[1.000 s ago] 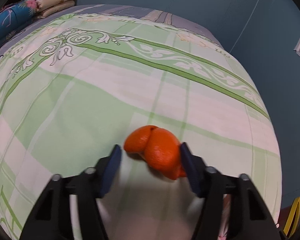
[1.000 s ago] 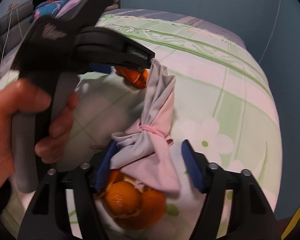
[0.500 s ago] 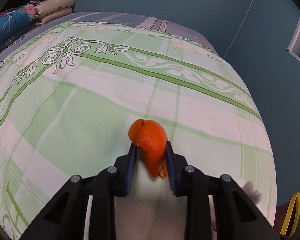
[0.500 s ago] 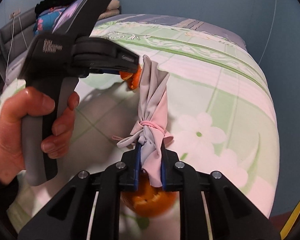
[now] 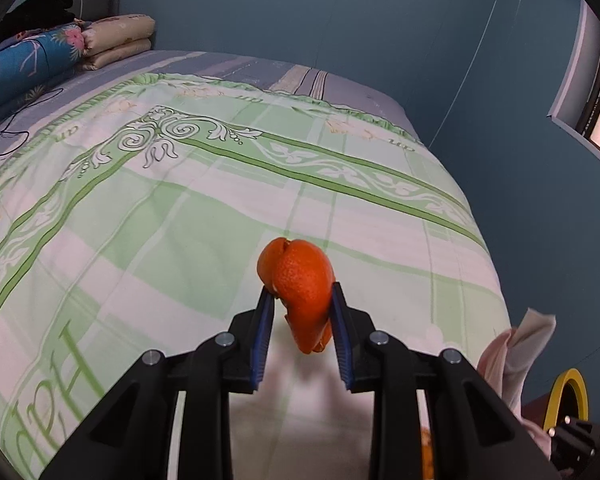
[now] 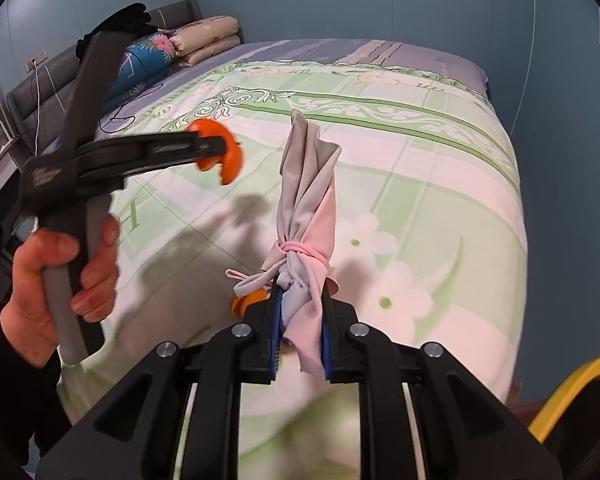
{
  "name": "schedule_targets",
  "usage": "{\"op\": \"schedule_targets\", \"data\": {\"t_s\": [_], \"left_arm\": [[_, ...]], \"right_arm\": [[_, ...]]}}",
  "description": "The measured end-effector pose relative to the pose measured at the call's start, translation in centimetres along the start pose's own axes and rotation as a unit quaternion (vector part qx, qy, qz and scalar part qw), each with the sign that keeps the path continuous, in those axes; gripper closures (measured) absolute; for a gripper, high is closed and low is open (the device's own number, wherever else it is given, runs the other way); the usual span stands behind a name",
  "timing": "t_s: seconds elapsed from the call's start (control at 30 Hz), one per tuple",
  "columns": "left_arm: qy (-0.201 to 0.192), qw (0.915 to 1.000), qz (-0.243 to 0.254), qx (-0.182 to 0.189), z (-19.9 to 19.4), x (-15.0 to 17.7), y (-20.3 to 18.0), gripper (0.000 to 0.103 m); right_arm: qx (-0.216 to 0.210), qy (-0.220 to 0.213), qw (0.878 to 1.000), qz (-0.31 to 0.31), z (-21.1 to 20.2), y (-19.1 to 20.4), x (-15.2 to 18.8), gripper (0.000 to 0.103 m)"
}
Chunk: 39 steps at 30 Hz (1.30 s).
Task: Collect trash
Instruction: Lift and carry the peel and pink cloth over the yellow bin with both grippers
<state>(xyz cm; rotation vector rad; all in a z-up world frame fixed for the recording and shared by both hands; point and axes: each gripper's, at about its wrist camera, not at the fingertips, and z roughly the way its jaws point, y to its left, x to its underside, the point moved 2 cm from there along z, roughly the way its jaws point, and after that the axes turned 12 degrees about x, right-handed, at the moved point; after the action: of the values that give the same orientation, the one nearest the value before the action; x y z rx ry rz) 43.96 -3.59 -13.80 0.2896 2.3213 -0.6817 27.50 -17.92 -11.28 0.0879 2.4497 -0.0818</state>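
Observation:
My left gripper (image 5: 302, 300) is shut on a piece of orange peel (image 5: 300, 284) and holds it above the green patterned bedspread (image 5: 160, 220). In the right wrist view the same peel (image 6: 220, 152) shows in the left gripper's fingers (image 6: 188, 146), held by a bare hand. My right gripper (image 6: 300, 300) is shut on a grey and pink cloth bundle (image 6: 306, 216) tied with a pink band, lifted off the bed. A bit of orange peel (image 6: 246, 302) shows just left of the right gripper's fingers. The bundle's top shows in the left wrist view (image 5: 520, 344).
Folded quilts and pillows (image 5: 60, 52) lie at the head of the bed. A black cable (image 6: 120, 116) lies on the sheet near them. A yellow-rimmed container (image 6: 572, 392) stands off the bed's corner at lower right. Blue walls surround the bed.
Both grippers closed, the left on the orange peel and the right on the cloth bundle. Both have since lifted their loads off the bedspread, and the two grippers have drawn apart.

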Motion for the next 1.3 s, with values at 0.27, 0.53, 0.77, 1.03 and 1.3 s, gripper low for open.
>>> {"op": "schedule_targets", "data": {"t_s": [0.27,0.53,0.77,1.03,1.3], "left_arm": [[-0.005,1.0,-0.003,0.006,-4.2,2.4,-0.7,0.077],[-0.014,0.9998,0.014,0.01,-7.3,4.5,-3.2,0.077],[-0.029,0.9985,0.041,0.02,-10.7,5.5,-7.2,0.077],[-0.042,0.995,0.079,0.045,-13.6,6.4,-12.5,0.077],[-0.049,0.9888,0.121,0.073,-15.4,7.4,-18.1,0.077]], "right_arm": [[0.02,-0.01,1.0,0.008,-1.9,-1.5,1.1,0.089],[0.017,-0.021,0.999,0.017,-4.0,-2.3,2.0,0.089],[0.029,-0.045,0.998,0.029,-6.5,-4.2,2.3,0.089],[0.037,-0.081,0.995,0.044,-10.0,-7.0,2.5,0.089],[0.05,-0.106,0.991,0.066,-12.6,-10.2,3.4,0.088]]}}
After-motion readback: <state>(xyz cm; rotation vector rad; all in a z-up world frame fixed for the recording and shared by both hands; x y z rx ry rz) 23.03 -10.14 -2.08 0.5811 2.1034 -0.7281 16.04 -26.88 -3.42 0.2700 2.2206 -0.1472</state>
